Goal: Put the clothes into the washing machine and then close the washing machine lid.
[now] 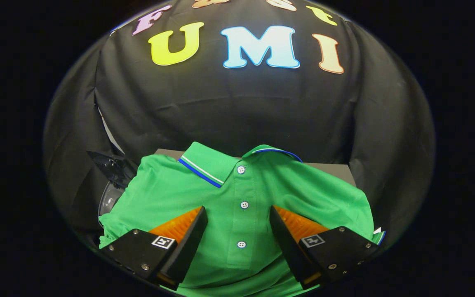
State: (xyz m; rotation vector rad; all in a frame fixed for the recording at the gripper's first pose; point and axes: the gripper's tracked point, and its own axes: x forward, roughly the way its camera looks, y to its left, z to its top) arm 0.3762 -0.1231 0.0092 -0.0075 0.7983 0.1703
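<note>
Gripper view: gripper (pixel 237 214) wide open, empty, green polo shirt (pixel 237 194) (button placket centred) between and beyond its fingers.

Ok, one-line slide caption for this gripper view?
Open gripper poised over a folded green polo shirt, fingers straddling its button placket, shirt resting on a grey surface.

One green polo shirt (pixel 237 198) with a blue-and-white striped collar lies spread out, three white buttons down its placket. One gripper (pixel 237 214) hangs above the shirt, its two fingers parted.
</note>
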